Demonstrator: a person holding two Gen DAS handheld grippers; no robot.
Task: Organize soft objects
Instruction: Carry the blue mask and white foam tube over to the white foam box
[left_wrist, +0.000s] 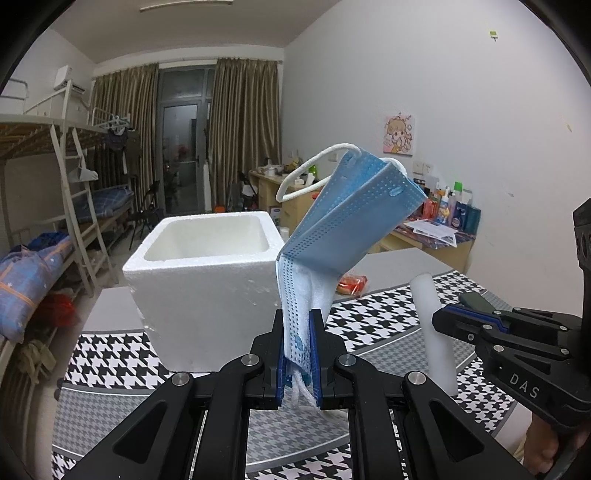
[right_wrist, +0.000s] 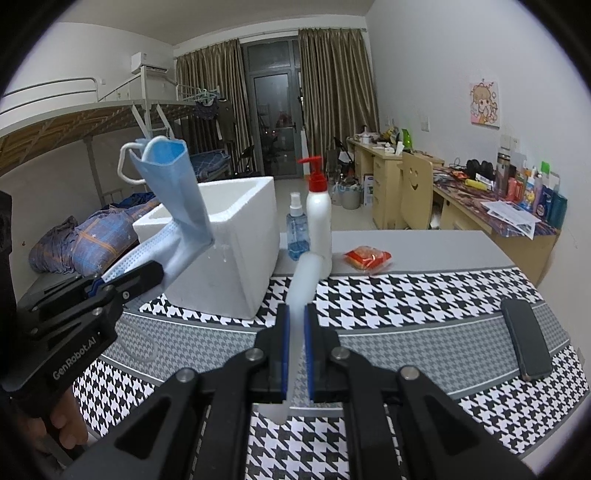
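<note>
My left gripper (left_wrist: 298, 321) is shut on a bundle of blue face masks (left_wrist: 351, 214), which sticks up and folds over to the right, with a white ear loop at the top. In the right wrist view the same masks (right_wrist: 173, 192) rise from the left gripper (right_wrist: 157, 271) in front of the white foam box (right_wrist: 236, 251). My right gripper (right_wrist: 296, 314) is shut on a white foam rod (right_wrist: 304, 280) that points forward and up. The left wrist view has the right gripper (left_wrist: 439, 319) and the rod (left_wrist: 432, 314) to the right of the open-topped foam box (left_wrist: 207, 266).
A houndstooth mat (right_wrist: 406, 295) covers the grey table. Behind the rod stand a blue spray bottle (right_wrist: 296, 236) and a white pump bottle (right_wrist: 318, 218). A red packet (right_wrist: 367, 257) lies further right and a dark phone (right_wrist: 524, 339) at the mat's right edge. A loose white loop (right_wrist: 144, 347) lies near the left.
</note>
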